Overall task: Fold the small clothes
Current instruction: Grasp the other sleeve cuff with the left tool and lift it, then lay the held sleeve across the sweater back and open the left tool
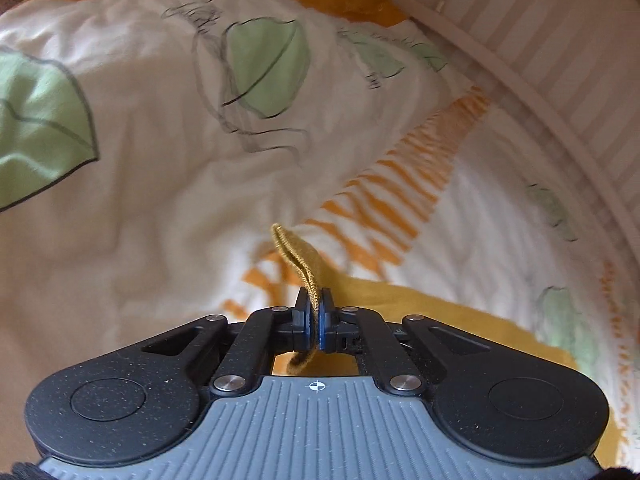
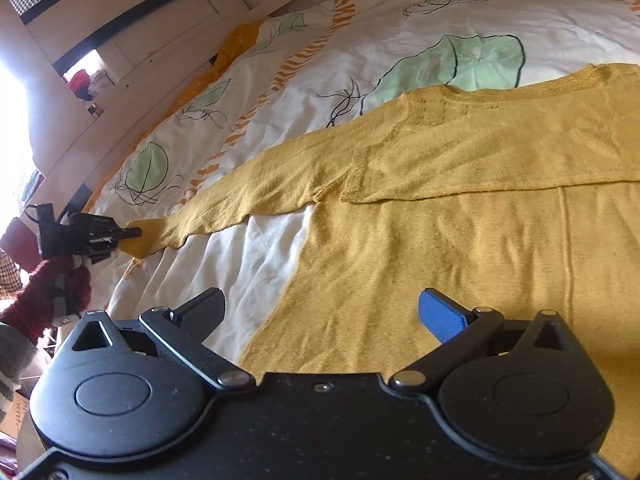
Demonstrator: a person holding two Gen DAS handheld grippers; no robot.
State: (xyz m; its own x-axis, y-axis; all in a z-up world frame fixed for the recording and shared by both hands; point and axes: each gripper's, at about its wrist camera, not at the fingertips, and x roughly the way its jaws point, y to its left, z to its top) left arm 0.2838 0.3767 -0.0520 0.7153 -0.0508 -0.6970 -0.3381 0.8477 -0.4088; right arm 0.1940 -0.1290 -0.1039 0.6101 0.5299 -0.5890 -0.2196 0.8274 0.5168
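Note:
A mustard yellow knit sweater lies flat on the bed, one side folded over its body, its long sleeve stretched out to the left. My left gripper is shut on the sleeve's cuff, which sticks up between the pads. It also shows in the right wrist view, at the far end of the sleeve. My right gripper is open and empty, hovering just above the sweater's lower body near its left edge.
The bed cover is white with green leaves and orange stripes. A pale wooden bed frame and striped wall run along the far side. Clutter and a dark red fuzzy sleeve lie at the left.

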